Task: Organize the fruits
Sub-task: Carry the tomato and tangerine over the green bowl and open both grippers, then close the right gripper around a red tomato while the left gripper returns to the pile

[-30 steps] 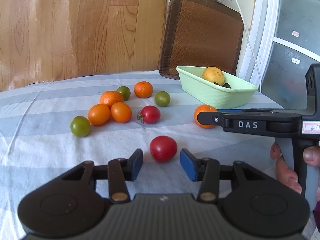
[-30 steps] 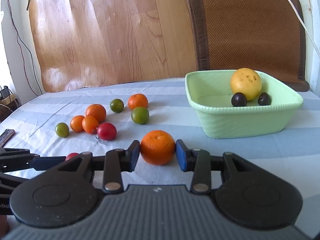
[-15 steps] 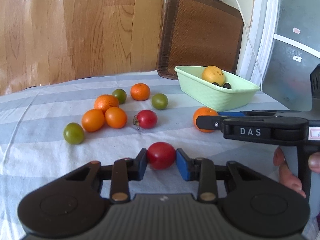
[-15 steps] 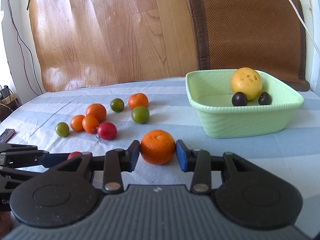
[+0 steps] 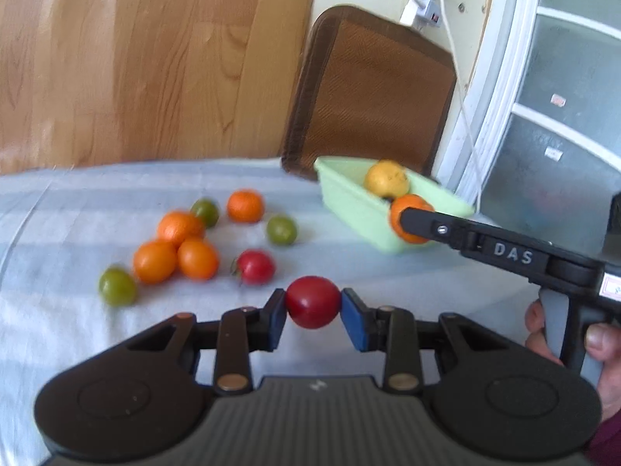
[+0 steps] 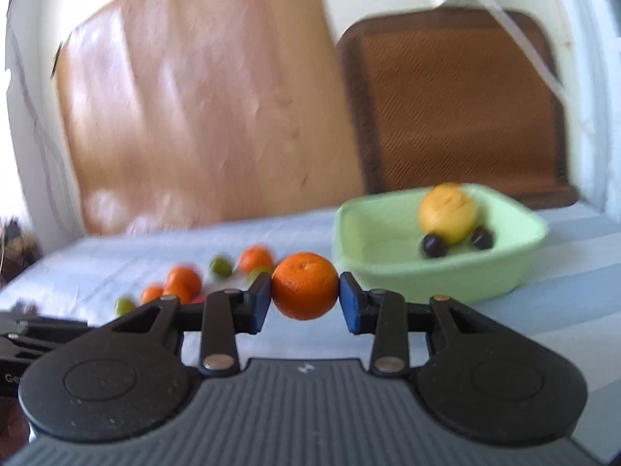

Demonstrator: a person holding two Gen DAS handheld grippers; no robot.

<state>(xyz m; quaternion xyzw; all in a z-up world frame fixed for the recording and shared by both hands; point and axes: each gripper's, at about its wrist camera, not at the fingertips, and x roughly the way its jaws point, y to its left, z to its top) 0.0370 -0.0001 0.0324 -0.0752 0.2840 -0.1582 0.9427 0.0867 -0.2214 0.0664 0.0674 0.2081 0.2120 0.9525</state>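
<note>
My left gripper (image 5: 313,310) is shut on a red tomato (image 5: 313,302) and holds it above the striped cloth. My right gripper (image 6: 305,298) is shut on an orange (image 6: 305,286), lifted off the cloth; the orange also shows in the left wrist view (image 5: 408,206), close to the near rim of the green basin (image 5: 351,202). The basin (image 6: 516,272) holds a yellow fruit (image 6: 447,213) and two dark plums (image 6: 432,245). Several orange, green and red fruits (image 5: 176,250) lie loose on the cloth at the left.
A brown woven mat (image 5: 372,93) leans on the wall behind the basin. A white cable (image 5: 458,77) hangs down the wall at the right. A wooden board (image 5: 136,58) stands at the back left. The striped cloth (image 5: 58,202) covers the table.
My left gripper shut on the red tomato and lifted it. My right gripper lifted the orange off the cloth and carried it toward the green basin.
</note>
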